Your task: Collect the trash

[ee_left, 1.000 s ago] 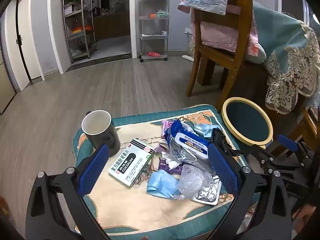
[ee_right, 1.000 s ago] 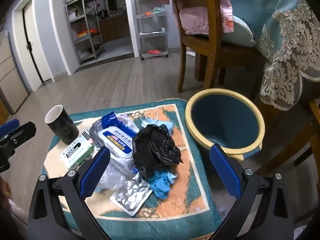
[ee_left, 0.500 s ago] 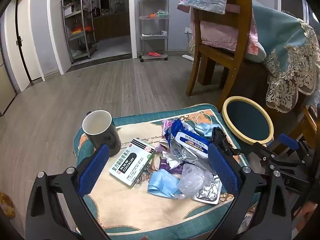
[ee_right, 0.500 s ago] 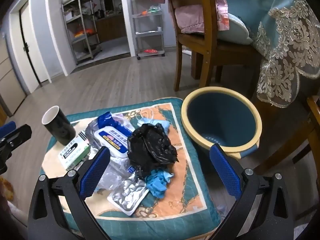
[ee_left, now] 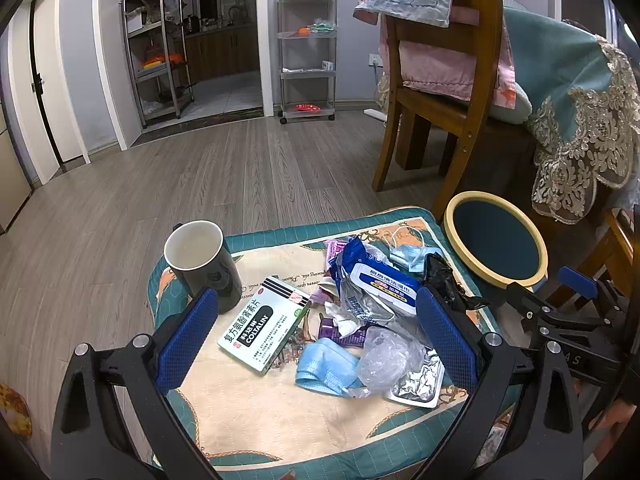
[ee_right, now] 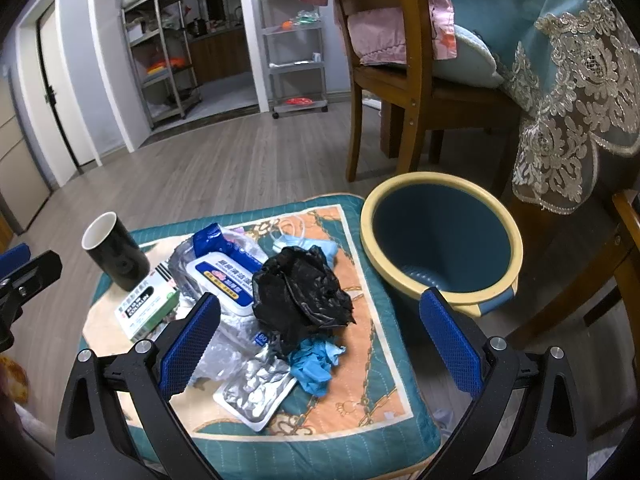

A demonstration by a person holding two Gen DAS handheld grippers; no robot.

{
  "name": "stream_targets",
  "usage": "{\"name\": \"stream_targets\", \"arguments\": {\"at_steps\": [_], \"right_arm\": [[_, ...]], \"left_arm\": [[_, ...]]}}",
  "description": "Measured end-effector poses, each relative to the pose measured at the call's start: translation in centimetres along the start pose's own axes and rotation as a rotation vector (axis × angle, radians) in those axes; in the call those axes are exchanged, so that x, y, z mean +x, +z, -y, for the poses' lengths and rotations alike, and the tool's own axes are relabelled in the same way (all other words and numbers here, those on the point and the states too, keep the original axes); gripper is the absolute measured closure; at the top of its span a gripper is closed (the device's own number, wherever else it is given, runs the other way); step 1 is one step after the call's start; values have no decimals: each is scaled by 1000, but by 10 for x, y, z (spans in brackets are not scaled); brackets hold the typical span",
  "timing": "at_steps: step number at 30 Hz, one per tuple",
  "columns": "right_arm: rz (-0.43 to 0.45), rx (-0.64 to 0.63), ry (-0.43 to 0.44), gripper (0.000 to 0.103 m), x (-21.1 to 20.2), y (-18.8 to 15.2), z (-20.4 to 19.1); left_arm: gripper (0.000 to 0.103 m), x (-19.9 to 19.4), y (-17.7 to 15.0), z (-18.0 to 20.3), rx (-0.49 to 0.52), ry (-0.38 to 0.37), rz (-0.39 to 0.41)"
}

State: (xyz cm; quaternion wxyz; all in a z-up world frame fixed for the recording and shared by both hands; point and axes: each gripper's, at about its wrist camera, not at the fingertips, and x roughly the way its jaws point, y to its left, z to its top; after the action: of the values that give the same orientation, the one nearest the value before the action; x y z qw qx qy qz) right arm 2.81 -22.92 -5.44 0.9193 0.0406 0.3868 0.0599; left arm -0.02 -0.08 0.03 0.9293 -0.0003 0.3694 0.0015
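Cushion (ee_right: 372, 384) nearer, right tool (ee_right: 320, 344) still spread

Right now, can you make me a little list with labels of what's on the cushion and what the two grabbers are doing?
surface: teal patterned cushion
bin: blue bucket with yellow rim, beside the cushion, looks empty
trash pile: crumpled black plastic bag, blue-and-white wet wipes pack, light blue face mask, silver foil blister tray
other items: black mug with white inside, green-and-white medicine box
left gripper: open, holding nothing
right gripper: open, holding nothing
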Motion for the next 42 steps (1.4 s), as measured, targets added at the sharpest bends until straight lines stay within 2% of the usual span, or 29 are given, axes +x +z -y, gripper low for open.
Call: {"name": "stream_targets", "arguments": {"at_steps": [42], "right_arm": [[-21,17,-9,4,5,-2,3]], "left_arm": [[6,7,-11,0,3,4,-5]]}}
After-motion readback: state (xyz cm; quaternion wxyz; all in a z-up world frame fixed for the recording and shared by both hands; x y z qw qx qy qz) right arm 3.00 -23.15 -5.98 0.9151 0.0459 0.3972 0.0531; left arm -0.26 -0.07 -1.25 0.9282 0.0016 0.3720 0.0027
